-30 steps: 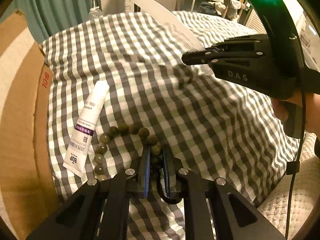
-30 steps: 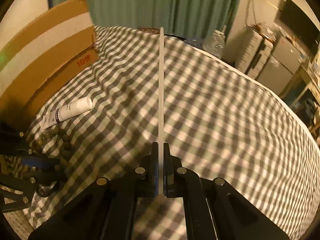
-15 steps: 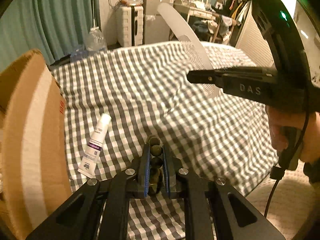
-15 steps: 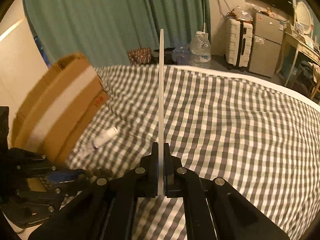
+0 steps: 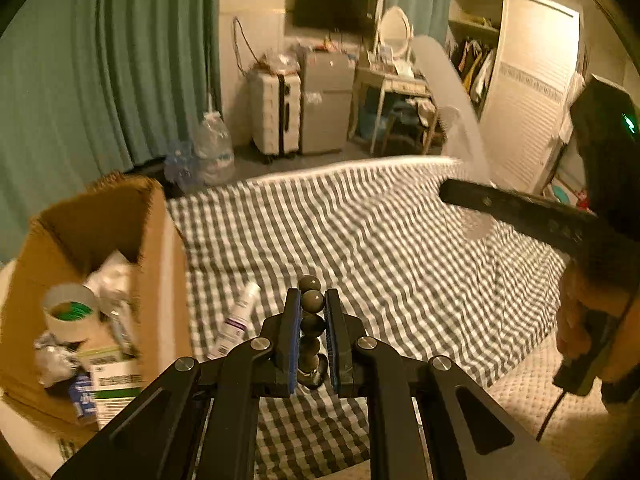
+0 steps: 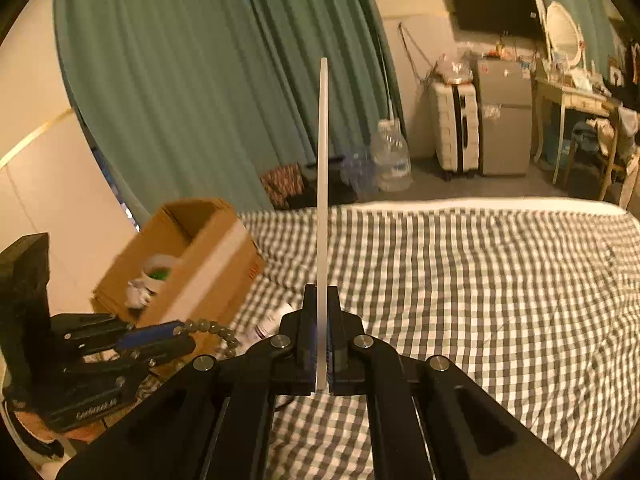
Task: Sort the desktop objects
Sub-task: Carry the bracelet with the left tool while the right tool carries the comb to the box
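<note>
My left gripper is shut on a string of dark round beads and holds it in the air above the checked bed cover. The beads also hang from it in the right wrist view. My right gripper is shut on a flat white comb, seen edge-on; it shows as a pale blade in the left wrist view. A white tube lies on the cover beside an open cardboard box.
The box at the bed's left edge holds a tape roll, wrappers and a small carton. Green curtains, a water bottle, a suitcase and a desk stand beyond the bed.
Both grippers have risen well above the bed. The left one lifted the beads off the cover. The box's inside has come into view.
</note>
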`<state>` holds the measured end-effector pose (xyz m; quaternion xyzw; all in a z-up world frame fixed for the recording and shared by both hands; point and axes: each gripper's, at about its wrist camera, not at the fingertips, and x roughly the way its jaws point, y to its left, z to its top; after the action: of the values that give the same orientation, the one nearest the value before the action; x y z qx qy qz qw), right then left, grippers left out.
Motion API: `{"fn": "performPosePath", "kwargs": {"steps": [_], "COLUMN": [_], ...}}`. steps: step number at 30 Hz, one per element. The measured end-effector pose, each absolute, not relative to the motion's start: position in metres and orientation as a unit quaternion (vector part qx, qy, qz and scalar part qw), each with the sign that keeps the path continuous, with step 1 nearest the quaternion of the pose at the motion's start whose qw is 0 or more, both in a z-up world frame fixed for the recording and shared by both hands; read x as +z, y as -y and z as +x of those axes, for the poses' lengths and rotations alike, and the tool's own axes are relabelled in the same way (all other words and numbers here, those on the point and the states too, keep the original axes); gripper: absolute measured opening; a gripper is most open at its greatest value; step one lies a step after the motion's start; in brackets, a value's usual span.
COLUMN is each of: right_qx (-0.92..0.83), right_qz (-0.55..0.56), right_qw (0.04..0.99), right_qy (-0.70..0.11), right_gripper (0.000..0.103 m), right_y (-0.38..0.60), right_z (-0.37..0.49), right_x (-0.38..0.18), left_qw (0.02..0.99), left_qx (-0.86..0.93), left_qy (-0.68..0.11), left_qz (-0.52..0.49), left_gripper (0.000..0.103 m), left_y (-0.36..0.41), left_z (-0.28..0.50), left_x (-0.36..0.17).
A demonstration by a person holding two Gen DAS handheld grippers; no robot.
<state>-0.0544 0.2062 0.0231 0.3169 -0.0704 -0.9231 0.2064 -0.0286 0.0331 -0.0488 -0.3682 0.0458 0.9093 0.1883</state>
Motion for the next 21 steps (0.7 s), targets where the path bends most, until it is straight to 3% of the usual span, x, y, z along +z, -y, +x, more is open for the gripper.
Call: {"fn": "performPosePath", "kwargs": {"steps": [21], "right_qx": [-0.961], "right_qz": [0.21], "right_qw": [0.172], "right_qy": [0.059], "right_gripper": [0.002], "right_y": [-0.149], "right_z": [0.032], "right_x": [0.092], "left_qw": [0.139], "left_qx": [0.955], "left_qy": [-0.013], "left_qz": [-0.261], "left_gripper": [0.011], "left_y": [0.04], "left_z": [0.015], "left_x": [0.026]}}
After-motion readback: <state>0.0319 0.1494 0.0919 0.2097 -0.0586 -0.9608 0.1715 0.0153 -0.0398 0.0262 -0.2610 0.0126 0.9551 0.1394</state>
